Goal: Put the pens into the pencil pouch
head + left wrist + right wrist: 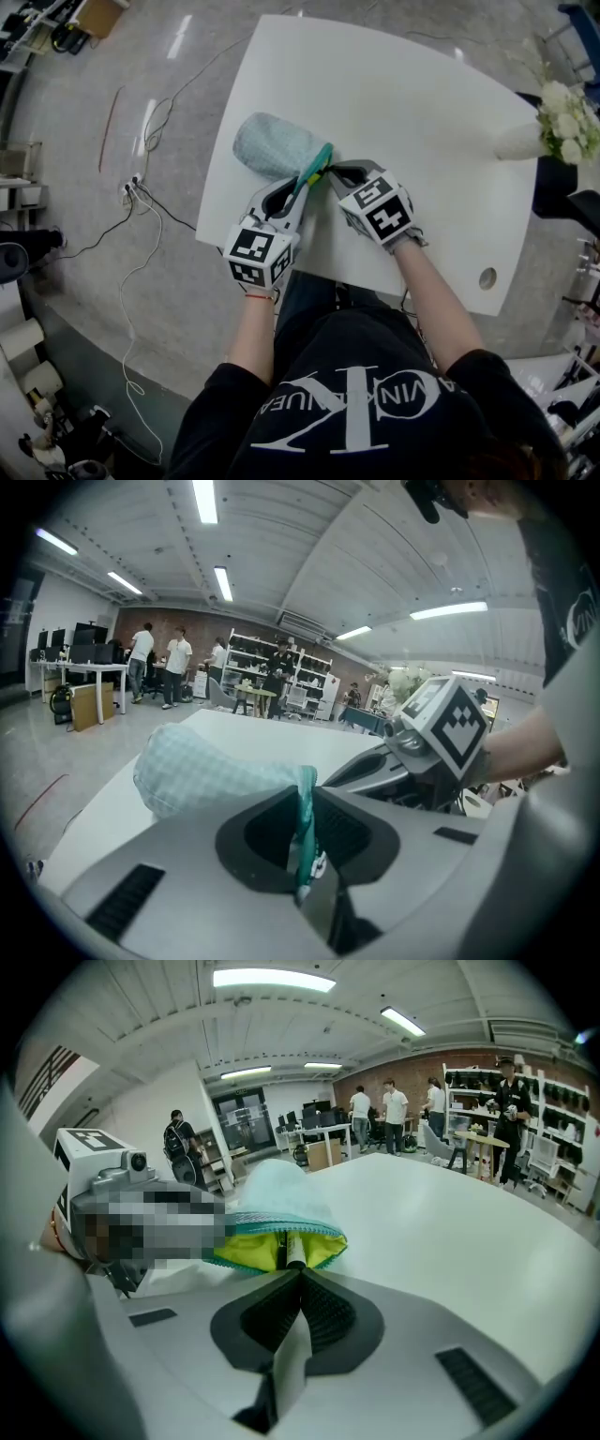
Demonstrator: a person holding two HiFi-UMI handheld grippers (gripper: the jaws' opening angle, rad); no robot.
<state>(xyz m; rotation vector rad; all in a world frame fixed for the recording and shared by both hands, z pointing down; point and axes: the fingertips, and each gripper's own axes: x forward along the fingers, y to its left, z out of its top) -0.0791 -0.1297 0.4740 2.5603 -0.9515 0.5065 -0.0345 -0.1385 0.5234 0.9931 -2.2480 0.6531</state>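
Observation:
A pale checked pencil pouch (277, 148) with a green zip edge and yellow lining lies on the white table (422, 112), its mouth turned toward me. My left gripper (302, 185) is shut on the green rim (306, 803) of the mouth and holds it up. My right gripper (333, 172) is shut, and its tips sit at the mouth. In the right gripper view a white and black pen (293, 1245) stands in the yellow opening just beyond the closed tips (298, 1267). The rest of the pen is hidden inside the pouch (281, 1194).
A white vase of pale flowers (555, 120) stands at the table's far right edge. A round cable hole (487, 277) is near the front right corner. Cables (141, 192) trail on the floor to the left. People and desks fill the room beyond.

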